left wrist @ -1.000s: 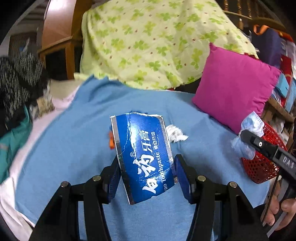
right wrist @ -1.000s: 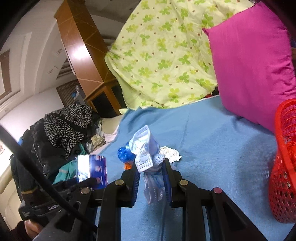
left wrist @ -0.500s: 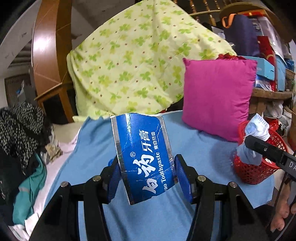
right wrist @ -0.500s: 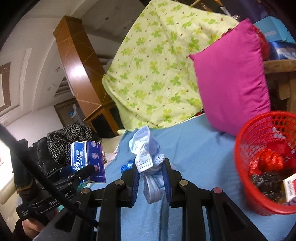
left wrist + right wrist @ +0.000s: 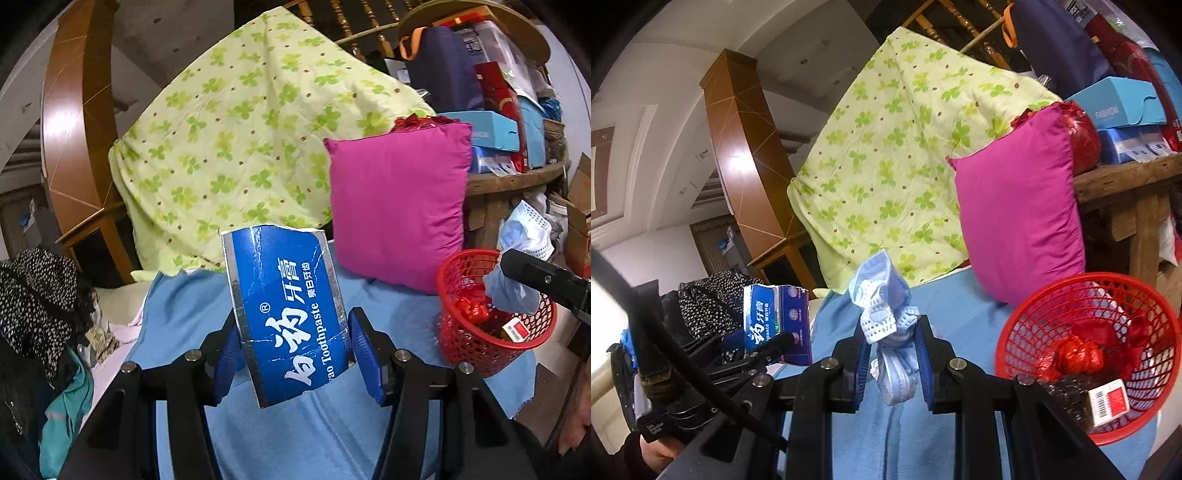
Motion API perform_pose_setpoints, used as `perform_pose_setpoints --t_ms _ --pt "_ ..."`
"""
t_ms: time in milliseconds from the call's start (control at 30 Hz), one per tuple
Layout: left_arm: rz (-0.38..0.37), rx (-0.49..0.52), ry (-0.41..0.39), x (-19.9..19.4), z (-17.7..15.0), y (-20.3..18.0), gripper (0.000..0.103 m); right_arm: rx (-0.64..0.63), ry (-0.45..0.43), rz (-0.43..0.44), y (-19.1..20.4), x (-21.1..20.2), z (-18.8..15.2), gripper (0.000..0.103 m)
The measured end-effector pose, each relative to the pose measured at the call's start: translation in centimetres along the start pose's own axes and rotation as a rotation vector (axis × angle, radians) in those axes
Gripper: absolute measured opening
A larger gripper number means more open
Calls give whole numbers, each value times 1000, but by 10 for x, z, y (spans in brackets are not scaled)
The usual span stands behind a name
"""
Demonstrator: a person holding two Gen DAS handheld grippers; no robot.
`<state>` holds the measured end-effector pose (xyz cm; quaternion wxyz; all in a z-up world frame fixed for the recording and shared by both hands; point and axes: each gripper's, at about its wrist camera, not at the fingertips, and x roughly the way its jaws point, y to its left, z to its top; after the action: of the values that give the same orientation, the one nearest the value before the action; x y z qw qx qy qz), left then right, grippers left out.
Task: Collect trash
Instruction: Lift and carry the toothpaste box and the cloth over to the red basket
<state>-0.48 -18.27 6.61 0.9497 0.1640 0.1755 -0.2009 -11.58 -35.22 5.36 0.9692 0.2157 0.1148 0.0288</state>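
My left gripper [image 5: 293, 354] is shut on a torn blue toothpaste box [image 5: 284, 314], held upright above the blue blanket [image 5: 184, 314]. The same box [image 5: 775, 325] shows at the left of the right wrist view. My right gripper [image 5: 892, 365] is shut on a crumpled light-blue face mask [image 5: 882, 314], which also appears as the mask [image 5: 524, 236] at the right of the left wrist view, over the red mesh basket [image 5: 465, 347]. The basket [image 5: 1034, 325] sits at the blanket's right end with red wrappers and a labelled packet inside.
A magenta pillow [image 5: 399, 210] leans behind the basket, against a green clover quilt [image 5: 240, 147]. Dark clothes [image 5: 37, 295] are piled left of the blanket. A wooden shelf [image 5: 1126, 177] with boxes stands at the right. A person's hand [image 5: 653, 454] holds the left gripper.
Both grippers have risen and swung right with their loads. The red basket has come into full view, and the small scraps on the blanket have dropped out of sight.
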Motion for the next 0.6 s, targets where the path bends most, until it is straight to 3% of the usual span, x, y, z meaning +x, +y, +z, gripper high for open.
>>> perform_pose_setpoints --t_ms 600 --pt "-41 59 -29 -4 18 -35 58 14 -50 -57 -24 -29 10 25"
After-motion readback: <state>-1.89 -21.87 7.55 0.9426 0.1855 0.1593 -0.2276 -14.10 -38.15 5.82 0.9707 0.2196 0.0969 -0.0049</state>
